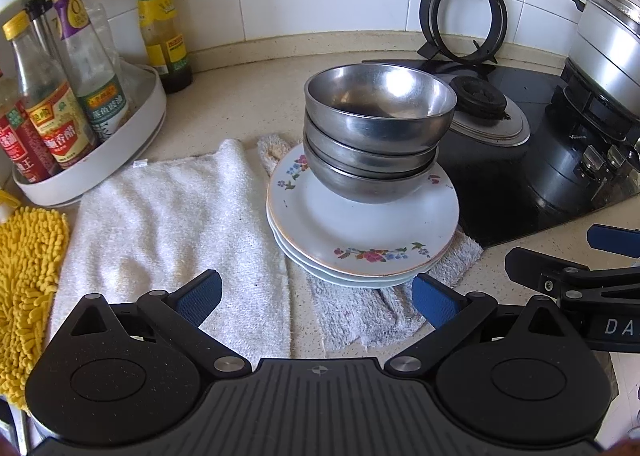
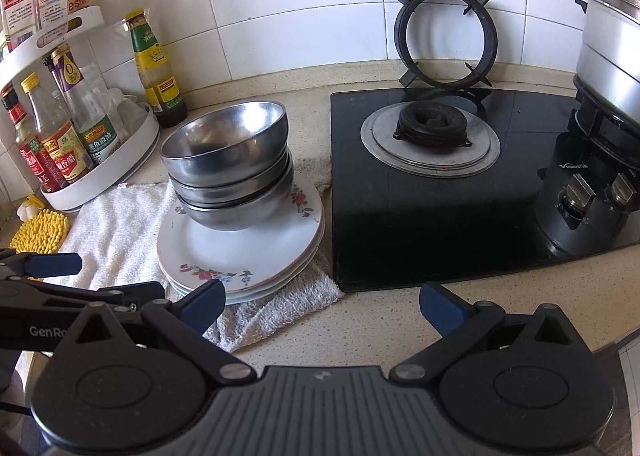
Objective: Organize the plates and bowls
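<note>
the stack of bowls (image 1: 378,136) sits on the stack of plates (image 1: 362,224), and every place here is told from those plates. the plates rest on a towel (image 1: 168,224) spread on the counter (image 2: 360,328), which reaches out to the left of the plates. further left of the plates lies a mop pad (image 1: 28,280). behind and left of the plates stands a rack (image 1: 100,164) holding bottles (image 1: 60,112), with one more bottle (image 1: 160,28) on the counter just beside it. right of the plates lies the stove (image 2: 460,192). a burner ring (image 2: 446,40) leans on the wall behind it, and a pot (image 2: 612,52) sits on its far right burner.
</note>
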Demonstrator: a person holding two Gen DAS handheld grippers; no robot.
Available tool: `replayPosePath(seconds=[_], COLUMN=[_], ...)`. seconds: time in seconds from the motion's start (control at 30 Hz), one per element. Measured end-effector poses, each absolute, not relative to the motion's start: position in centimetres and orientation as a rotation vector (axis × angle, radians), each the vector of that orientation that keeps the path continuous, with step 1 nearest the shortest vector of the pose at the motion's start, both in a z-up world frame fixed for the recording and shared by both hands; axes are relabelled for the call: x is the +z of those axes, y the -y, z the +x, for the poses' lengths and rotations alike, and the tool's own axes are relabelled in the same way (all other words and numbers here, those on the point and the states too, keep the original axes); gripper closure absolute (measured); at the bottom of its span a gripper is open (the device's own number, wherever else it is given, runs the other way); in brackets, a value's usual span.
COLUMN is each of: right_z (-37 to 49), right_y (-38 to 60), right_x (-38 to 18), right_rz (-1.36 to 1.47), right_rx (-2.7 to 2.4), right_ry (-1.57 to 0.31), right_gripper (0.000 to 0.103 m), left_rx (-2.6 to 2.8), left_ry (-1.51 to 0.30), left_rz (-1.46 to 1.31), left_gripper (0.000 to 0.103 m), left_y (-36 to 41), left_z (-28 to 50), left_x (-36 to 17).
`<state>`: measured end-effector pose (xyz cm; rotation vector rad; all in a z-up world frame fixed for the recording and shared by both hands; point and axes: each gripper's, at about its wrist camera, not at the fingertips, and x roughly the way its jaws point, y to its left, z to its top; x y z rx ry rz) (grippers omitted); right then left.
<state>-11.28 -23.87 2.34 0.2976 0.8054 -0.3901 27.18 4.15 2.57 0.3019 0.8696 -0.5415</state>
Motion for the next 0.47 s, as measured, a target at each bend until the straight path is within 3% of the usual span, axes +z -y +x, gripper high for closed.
replayPosePath(seconds=[0.47], right_z=[-11.55], right_y=[24.75], right_x=[2.38], right_rz=[0.349], right_rx=[-0.380], right_ry=[-0.786], right_gripper=[0.000], left_rx=[-0.571], left_ry=[-0.847], left_rz=[0.319], left_gripper=[0.000], left_y=[-3.86], left_z=[27.18], left_x=[2.69])
